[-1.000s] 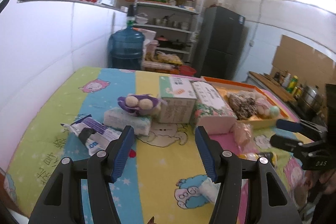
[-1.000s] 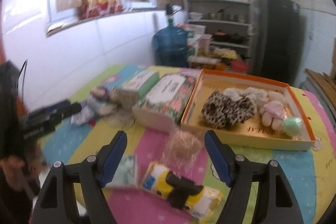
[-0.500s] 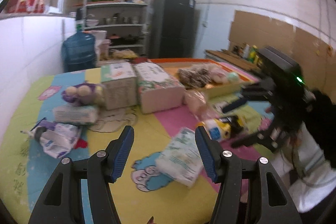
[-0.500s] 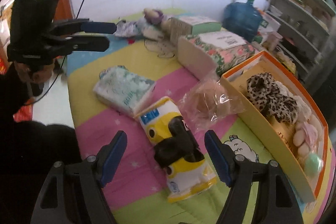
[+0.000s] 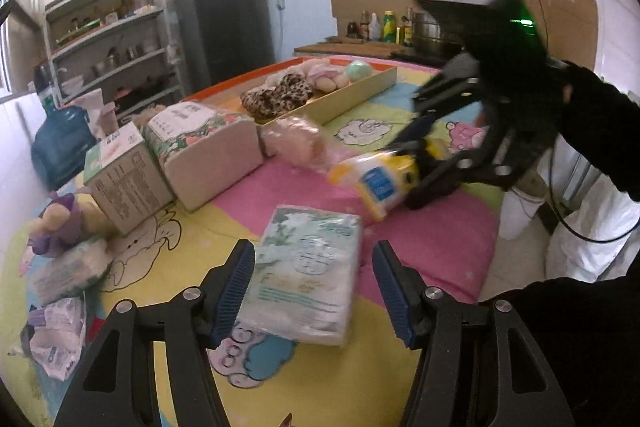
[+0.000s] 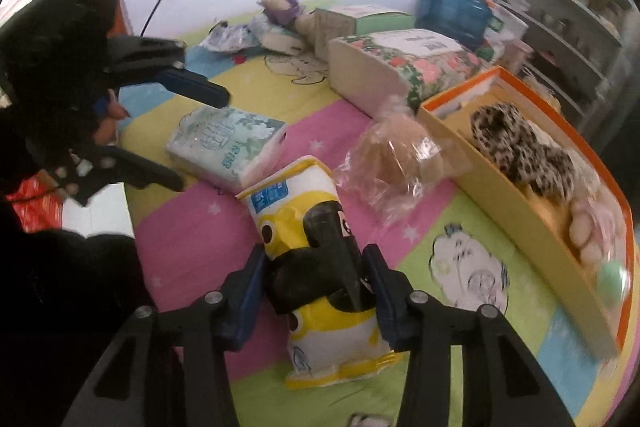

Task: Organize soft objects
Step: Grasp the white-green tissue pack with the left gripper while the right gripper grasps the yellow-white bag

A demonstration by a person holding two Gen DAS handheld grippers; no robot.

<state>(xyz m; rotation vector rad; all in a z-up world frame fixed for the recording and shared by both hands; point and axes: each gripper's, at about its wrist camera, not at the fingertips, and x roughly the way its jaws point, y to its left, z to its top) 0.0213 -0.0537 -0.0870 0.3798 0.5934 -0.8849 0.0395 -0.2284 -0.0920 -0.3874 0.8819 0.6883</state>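
The right gripper (image 6: 316, 291) has its fingers pinching the black middle of the yellow pack (image 6: 320, 267), which lies on the pink and green patches of the bench (image 6: 192, 239) cover. In the left wrist view the same pack (image 5: 380, 175) sits under the right gripper (image 5: 420, 163), to the right and farther off.

The left gripper (image 5: 314, 291) has its fingers spread wide, one on each side of the green tissue pack (image 5: 308, 267), not touching it. That pack lies flat on the yellow and pink patches, near the bench edge.

Just beyond the yellow pack lies a clear bag (image 6: 400, 163) with something tan inside, touching the near wall of the orange tray (image 6: 512, 211). The tray holds a leopard-print toy (image 6: 516, 151) and pale plush pieces. Left of the tray stand a floral box (image 5: 204, 151) and a smaller green box (image 5: 124, 179), side by side. A purple plush (image 5: 56, 227) lies at the far left, with more tissue packs (image 5: 68, 271) near it.
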